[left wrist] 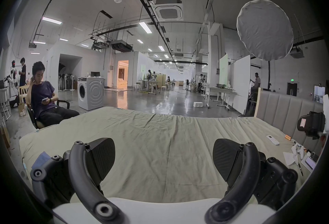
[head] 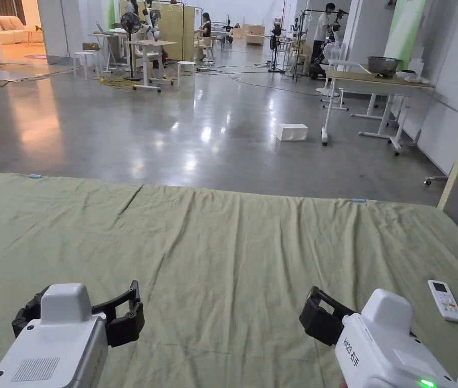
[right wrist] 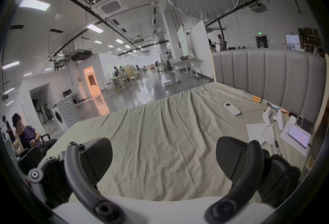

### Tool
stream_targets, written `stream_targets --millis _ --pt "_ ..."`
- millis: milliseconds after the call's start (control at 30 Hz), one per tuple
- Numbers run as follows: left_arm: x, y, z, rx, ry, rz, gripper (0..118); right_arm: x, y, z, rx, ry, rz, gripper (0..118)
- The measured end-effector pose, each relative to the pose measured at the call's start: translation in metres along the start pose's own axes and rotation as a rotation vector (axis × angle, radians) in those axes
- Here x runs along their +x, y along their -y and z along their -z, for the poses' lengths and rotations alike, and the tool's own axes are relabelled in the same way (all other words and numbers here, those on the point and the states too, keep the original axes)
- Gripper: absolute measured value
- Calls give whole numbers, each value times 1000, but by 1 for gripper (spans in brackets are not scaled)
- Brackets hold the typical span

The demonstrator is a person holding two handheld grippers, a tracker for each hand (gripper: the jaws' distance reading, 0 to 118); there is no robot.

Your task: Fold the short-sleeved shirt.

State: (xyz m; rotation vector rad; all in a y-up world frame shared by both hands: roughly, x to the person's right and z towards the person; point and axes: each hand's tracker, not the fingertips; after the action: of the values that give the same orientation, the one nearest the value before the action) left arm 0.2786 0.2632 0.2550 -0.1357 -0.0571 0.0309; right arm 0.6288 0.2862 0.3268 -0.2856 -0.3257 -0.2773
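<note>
Both hand-held grippers, left hand-held gripper [head: 79, 313] and right hand-held gripper [head: 323, 316], hover wide and empty over the bed [head: 222, 242]. Ahead lies bare sheet; no shirt visible, so find it first.

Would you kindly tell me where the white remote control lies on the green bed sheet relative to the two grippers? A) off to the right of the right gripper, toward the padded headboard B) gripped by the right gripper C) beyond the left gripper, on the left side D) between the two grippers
A: the remote control lies on the sheet to the right of the right gripper, toward the headboard, and the left gripper is far from it.
</note>
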Motion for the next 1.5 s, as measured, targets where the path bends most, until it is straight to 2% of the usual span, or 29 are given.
stream_targets --millis 33,67,100,133,167,233,267,333,500,600,933,1500 --pt "1 0 0 -9 0 3 110 -1 3 1 -81 3 46 116" --pt "1 0 1 -13 0 3 110 0 2 -1 -8 -11 -12 116" --pt "2 1 1 -18 0 2 110 0 3 -1 -17 -9 -9 116" --pt "2 2 1 -21 6 -3 110 -2 2 1 -12 -40 37 116" --pt "1 2 1 -26 13 -8 110 0 2 0 -13 -40 33 116" --pt "1 3 2 -34 20 -16 110 2 4 -2 -14 -24 12 116" --pt "2 3 2 -38 18 -18 110 0 2 0 -55 56 -8 116" --pt "2 2 3 -43 20 -15 110 0 1 4 -69 82 -39 116" --pt "4 0 3 -49 27 -6 110 8 3 22 -77 57 -54 116" --pt "4 -1 2 -43 30 -7 110 10 3 9 -59 53 -53 116" --pt "3 -2 2 -51 37 15 110 0 6 14 -62 101 -148 116" --pt "4 1 5 -71 55 38 111 -1 12 22 -49 104 -152 116"
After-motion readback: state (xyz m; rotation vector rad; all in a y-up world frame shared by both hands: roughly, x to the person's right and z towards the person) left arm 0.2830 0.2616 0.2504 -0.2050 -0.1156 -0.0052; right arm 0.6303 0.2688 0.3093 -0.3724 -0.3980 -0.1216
